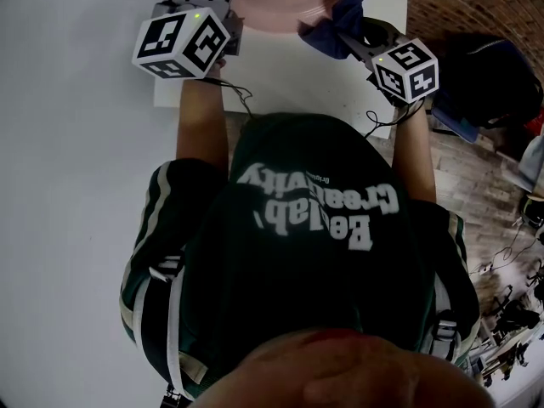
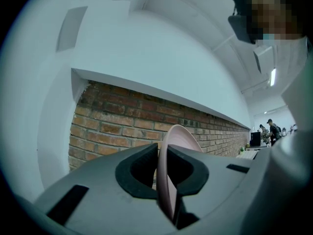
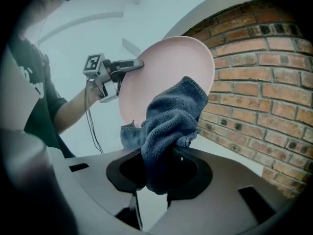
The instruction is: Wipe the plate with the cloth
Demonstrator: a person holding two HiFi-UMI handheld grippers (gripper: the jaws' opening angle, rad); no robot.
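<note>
A pink plate (image 1: 280,2) is held up on edge above the white table (image 1: 289,83). My left gripper (image 2: 164,173) is shut on its rim, and the plate (image 2: 171,155) shows edge-on between the jaws. From the right gripper view the plate (image 3: 166,72) faces me, with the left gripper (image 3: 129,65) clamped on its left edge. My right gripper (image 3: 159,173) is shut on a bunched blue cloth (image 3: 168,126). The cloth's top lies against the plate's lower face. In the head view the cloth (image 1: 336,28) sits at the plate's right edge.
A red brick wall (image 3: 264,92) stands behind the table. Dark bags (image 1: 493,83) lie on the wooden floor to the right. People (image 2: 270,129) stand far off in the room. The person's torso fills the lower head view.
</note>
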